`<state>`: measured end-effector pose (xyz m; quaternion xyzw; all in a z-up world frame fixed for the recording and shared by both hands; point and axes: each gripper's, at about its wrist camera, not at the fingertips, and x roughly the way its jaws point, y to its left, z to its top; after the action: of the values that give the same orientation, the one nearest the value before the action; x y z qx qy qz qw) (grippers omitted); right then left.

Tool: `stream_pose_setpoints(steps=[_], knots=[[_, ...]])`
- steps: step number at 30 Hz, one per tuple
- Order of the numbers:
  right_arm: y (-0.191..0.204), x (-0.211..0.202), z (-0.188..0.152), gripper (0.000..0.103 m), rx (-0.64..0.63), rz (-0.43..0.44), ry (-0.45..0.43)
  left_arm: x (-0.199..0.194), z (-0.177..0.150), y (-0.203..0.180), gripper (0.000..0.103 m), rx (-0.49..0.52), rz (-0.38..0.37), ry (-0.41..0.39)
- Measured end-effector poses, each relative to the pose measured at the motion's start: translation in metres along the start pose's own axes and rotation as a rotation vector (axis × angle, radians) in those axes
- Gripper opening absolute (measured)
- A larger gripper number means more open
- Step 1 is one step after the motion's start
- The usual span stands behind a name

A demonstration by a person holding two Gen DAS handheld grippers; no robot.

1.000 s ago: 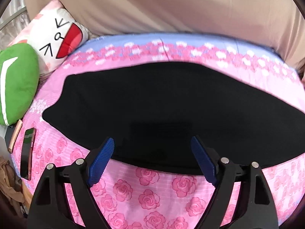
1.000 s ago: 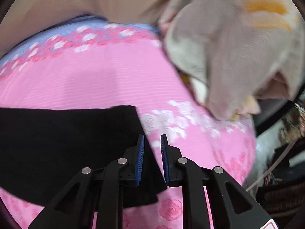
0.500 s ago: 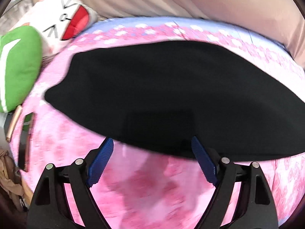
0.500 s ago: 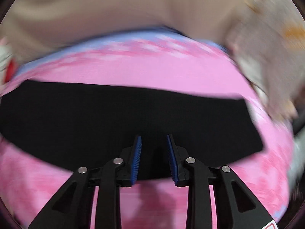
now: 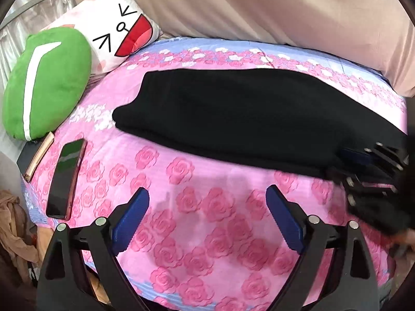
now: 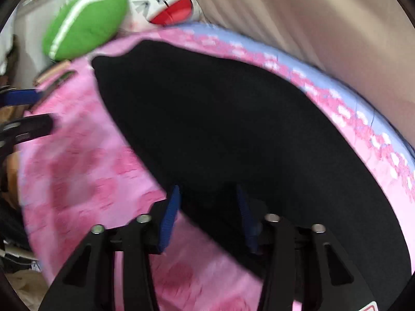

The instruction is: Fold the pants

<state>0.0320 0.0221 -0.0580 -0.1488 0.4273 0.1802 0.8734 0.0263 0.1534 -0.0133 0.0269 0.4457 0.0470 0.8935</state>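
Note:
The black pants lie folded lengthwise on the pink rose bedsheet, and fill the right wrist view. My left gripper is open and empty above bare sheet, short of the pants' near edge. My right gripper is open, its jaws spread over the pants' near edge. It also shows in the left wrist view at the pants' right end. The left gripper's blue pad shows at the left of the right wrist view.
A green plush cushion and a white face pillow lie at the bed's left end. Two phones lie on the sheet by the left edge. A beige curtain hangs behind the bed.
The right gripper opened, let go of the pants' end and swung left along the garment. The left gripper drew back from the pants, still open.

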Motion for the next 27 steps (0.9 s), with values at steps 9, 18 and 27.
stream_pose_setpoints(steps=[9,18,27], knots=[[-0.001,-0.011,-0.007,0.009,0.051,0.121,0.043,0.002,0.007,-0.005,0.089,0.013,-0.037,-0.029],[-0.074,-0.023,0.077,0.011,0.188,0.176,-0.082,0.009,0.028,-0.026,0.092,-0.007,-0.047,-0.038],[-0.118,0.080,0.135,0.006,0.315,0.042,-0.010,0.025,0.035,-0.055,0.092,0.053,-0.010,-0.017]])
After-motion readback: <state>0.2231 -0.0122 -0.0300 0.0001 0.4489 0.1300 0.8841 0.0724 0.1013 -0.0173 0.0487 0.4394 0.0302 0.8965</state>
